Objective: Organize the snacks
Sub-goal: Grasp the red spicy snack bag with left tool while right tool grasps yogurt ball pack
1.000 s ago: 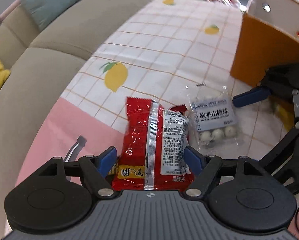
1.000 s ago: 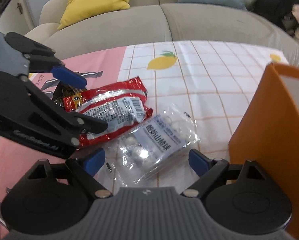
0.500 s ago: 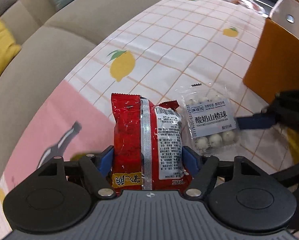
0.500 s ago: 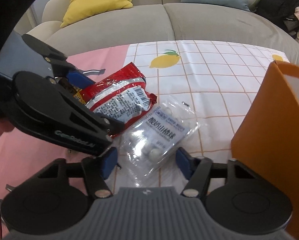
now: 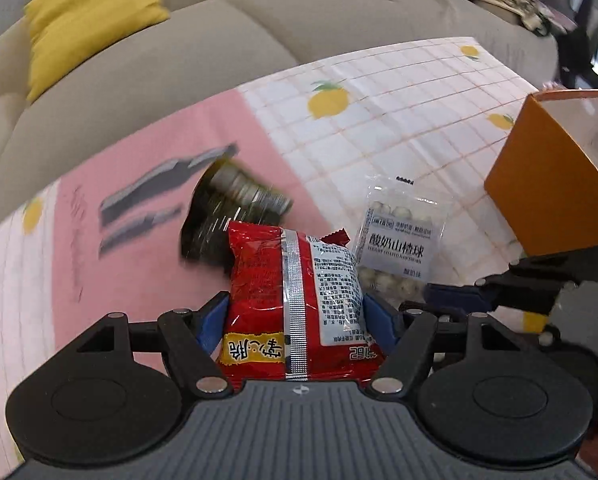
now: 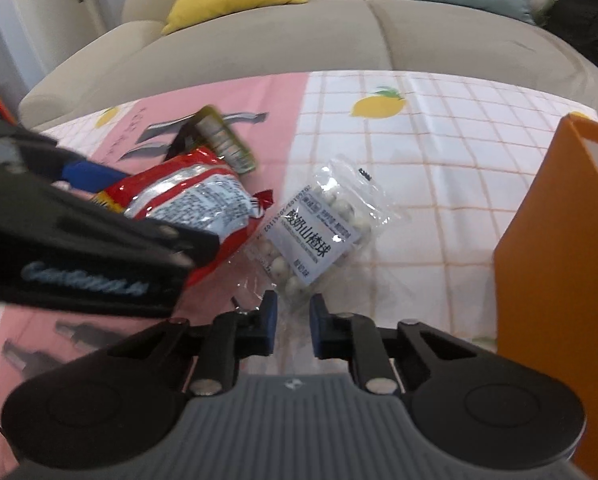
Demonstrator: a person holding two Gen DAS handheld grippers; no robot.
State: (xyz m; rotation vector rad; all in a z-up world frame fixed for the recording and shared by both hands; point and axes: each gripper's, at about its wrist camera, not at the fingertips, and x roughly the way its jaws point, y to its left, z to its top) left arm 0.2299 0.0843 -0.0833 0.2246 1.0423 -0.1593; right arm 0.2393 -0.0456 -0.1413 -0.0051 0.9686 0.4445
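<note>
While left claw (image 5: pixel 295 316) grips red bag (image 5: pixel 295 292) at bottom center, right claw (image 6: pixel 292 322) has just closed on clear pack's (image 6: pixel 319 236) lower edge.

Noted on the table (image 6: pixel 439 152): bag of balls (image 6: pixel 319 232) lying near centre, box (image 6: pixel 559 240) standing to its right, apart from it. Foil packet (image 5: pixel 295 292) just left of the bag of balls, clamped between the pads of the left tool (image 5: pixel 295 316). Dark packet (image 5: pixel 227 212) behind the foil packet, farther left. Sofa (image 6: pixel 259 40) beyond the table's far edge, cushions on it.
</note>
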